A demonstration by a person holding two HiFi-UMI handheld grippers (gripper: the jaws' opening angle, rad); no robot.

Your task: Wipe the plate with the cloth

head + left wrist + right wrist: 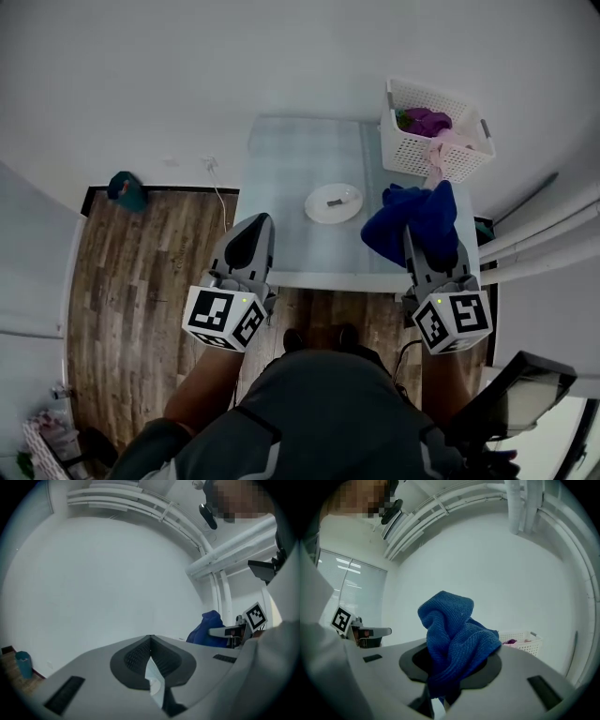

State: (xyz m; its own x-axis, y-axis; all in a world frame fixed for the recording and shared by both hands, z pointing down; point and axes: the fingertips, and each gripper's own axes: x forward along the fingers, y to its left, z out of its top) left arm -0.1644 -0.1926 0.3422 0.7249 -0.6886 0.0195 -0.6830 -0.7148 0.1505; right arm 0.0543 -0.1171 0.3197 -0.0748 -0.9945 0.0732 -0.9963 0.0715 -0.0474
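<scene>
Right gripper (412, 246) clenched on a bunched blue terry cloth (419, 217); folds spilling up and over the jaw tips, the rest hanging toward the left. Left gripper (259, 225) pressed shut on nothing, only a thin sliver of light at the seam.

White round plate (333, 202) flat on the pale glass-topped table (281, 159), near the front edge, about mid-width. Small grey mark (334, 202) at its centre, too small to identify. Ahead of both grippers and between them: forward-left of the right jaws, forward-right of the left. No long axis to speak of, round. Cloth's left edge close to the plate's right rim, apparently raised above it, no contact visible. Cloth-bearing side judged the nearer; likely needs a short sweep left and down. Both gripper views aimed at wall, so both probably pitched up, off the surface.

White plastic lattice basket (437, 142) at the table's far right corner, purple and pink cloths (433, 124) inside. Wood-plank floor (141, 262) to the left, teal object (125, 190) by the white wall (187, 66). White pipes (539, 239) along the right.
</scene>
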